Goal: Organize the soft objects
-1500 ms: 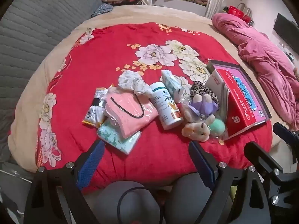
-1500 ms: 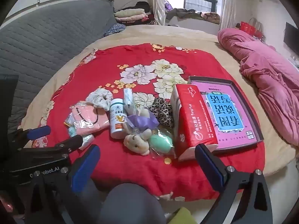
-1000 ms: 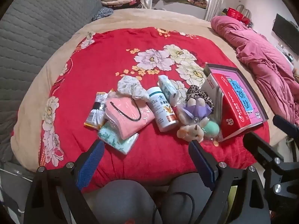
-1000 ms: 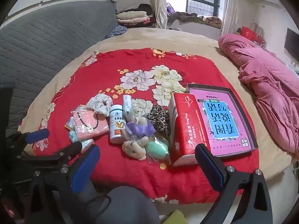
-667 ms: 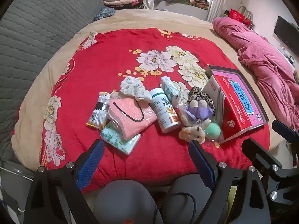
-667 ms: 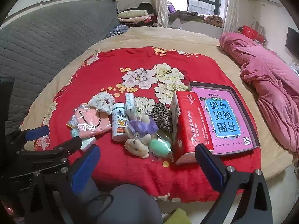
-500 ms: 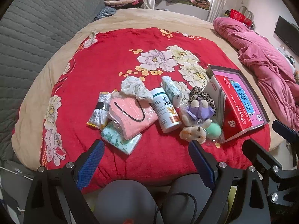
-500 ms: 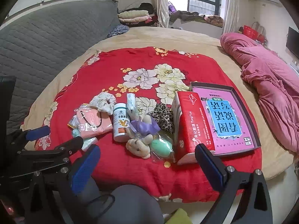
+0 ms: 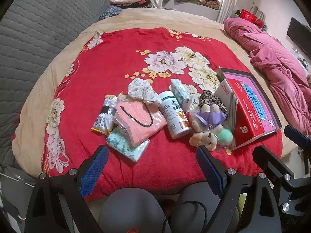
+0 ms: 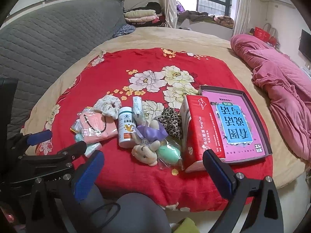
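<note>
A pile of small items lies on a red flowered blanket [image 9: 120, 58]. It holds a pink pouch [image 9: 139, 120], a white floral scrunchie [image 9: 142, 91], a leopard scrunchie [image 9: 211, 102], a plush bunny with a purple bow [image 9: 206, 128], a green egg-shaped sponge [image 9: 225, 136], tissue packs [image 9: 127, 147] and a white bottle [image 9: 175, 116]. The same bunny [image 10: 146, 143] and pouch [image 10: 95, 128] show in the right wrist view. My left gripper [image 9: 151, 165] is open and empty before the pile. My right gripper [image 10: 153, 167] is open and empty, near the bunny.
A red tissue box [image 10: 198, 132] leans on a dark tray holding a pink book [image 10: 235, 124] at the right. A pink quilt [image 10: 281, 89] lies further right. A grey headboard [image 10: 48, 44] runs along the left. Folded clothes [image 10: 143, 15] lie at the back.
Both grippers have drifted slightly and stay open. The pile sits a little further right in the right view. Nothing on the blanket has moved.
</note>
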Action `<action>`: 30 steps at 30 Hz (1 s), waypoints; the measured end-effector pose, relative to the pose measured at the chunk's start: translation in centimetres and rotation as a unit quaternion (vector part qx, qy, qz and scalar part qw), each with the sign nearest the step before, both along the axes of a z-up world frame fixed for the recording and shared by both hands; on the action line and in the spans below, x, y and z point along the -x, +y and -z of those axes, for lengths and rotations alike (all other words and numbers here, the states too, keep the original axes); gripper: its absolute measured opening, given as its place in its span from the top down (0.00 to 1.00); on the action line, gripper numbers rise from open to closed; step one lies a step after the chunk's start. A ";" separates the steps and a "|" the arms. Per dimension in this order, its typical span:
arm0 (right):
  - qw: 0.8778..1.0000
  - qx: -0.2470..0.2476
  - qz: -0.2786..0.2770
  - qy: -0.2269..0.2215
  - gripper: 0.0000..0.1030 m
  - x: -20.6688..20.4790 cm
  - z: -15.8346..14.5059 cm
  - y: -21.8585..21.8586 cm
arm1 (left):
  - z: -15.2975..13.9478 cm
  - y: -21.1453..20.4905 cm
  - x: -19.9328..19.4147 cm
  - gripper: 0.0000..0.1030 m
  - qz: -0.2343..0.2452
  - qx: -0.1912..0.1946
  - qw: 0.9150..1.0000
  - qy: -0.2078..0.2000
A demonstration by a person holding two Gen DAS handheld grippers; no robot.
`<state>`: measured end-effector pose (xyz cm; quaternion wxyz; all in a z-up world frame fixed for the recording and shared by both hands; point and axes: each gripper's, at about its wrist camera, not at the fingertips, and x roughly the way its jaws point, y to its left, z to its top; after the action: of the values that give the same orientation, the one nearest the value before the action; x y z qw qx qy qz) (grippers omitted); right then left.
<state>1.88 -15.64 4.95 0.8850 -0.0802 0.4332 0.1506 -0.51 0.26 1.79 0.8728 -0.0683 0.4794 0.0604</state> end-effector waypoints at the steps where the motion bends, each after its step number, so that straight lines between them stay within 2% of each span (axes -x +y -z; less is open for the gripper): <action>1: 1.000 0.000 0.000 0.000 0.01 0.0 0.0 0.1 | 0.0 0.0 0.0 0.11 -0.001 -0.002 1.000 -0.001; 22: 1.000 0.003 -0.005 -0.005 0.01 -0.1 -0.4 0.5 | -0.5 0.6 0.0 0.11 -0.002 0.005 1.000 -0.003; 30: 1.000 0.000 -0.004 0.012 0.01 -1.6 -0.3 0.6 | -0.2 3.0 -0.8 0.11 -0.016 0.021 1.000 0.007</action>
<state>3.47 -15.00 5.30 0.8793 -0.0801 0.4432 0.1547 0.27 3.22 2.02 0.8669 -0.0936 0.4852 0.0652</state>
